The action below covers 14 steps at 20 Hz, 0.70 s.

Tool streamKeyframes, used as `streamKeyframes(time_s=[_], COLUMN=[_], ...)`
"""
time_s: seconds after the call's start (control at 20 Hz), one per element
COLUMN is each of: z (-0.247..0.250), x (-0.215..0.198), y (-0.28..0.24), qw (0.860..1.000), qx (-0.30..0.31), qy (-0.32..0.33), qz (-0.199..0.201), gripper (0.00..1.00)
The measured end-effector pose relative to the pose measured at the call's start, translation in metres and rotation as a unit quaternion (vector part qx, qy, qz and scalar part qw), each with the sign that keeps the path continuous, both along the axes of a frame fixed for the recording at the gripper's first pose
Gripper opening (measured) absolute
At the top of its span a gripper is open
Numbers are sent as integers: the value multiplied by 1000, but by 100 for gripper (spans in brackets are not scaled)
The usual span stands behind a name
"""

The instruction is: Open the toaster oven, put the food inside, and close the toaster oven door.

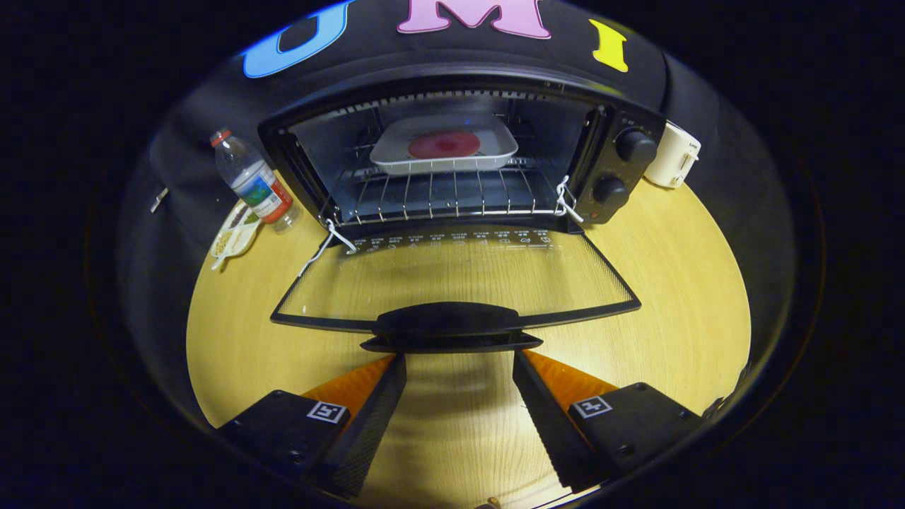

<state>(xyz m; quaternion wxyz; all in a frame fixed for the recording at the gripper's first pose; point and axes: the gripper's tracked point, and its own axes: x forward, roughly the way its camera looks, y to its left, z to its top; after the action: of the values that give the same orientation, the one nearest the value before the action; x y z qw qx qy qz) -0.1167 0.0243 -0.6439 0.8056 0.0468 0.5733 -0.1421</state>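
Hand-held gripper (459,357) spread under the door handle (450,326), food (444,144) inside.

I count one black toaster oven (459,155) on the pale wooden table (679,283), its single glass door (452,279) folded down flat towards me. Inside the oven sits one white rectangular tray (495,145) on the wire rack (438,194), carrying one round red piece of food (444,144). Two black knobs (635,145) on the oven's right panel. One clear plastic bottle (251,180) with a red cap left of the oven, one small packet (235,233) beside it (contents unclear). One white appliance (673,155) right of the oven. My gripper (459,367) has two black fingers (385,396), spread apart, just short of the door's one black handle (451,326).
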Motion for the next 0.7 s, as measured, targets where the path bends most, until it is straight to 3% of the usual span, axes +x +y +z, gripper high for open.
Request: streamKeyframes(time_s=[0.45, 0.7], z=[77, 112], x=[31, 9], y=[1, 9], qw=[993, 990], qx=[-15, -16], qy=[-107, -129], qz=[44, 52], gripper=[99, 99])
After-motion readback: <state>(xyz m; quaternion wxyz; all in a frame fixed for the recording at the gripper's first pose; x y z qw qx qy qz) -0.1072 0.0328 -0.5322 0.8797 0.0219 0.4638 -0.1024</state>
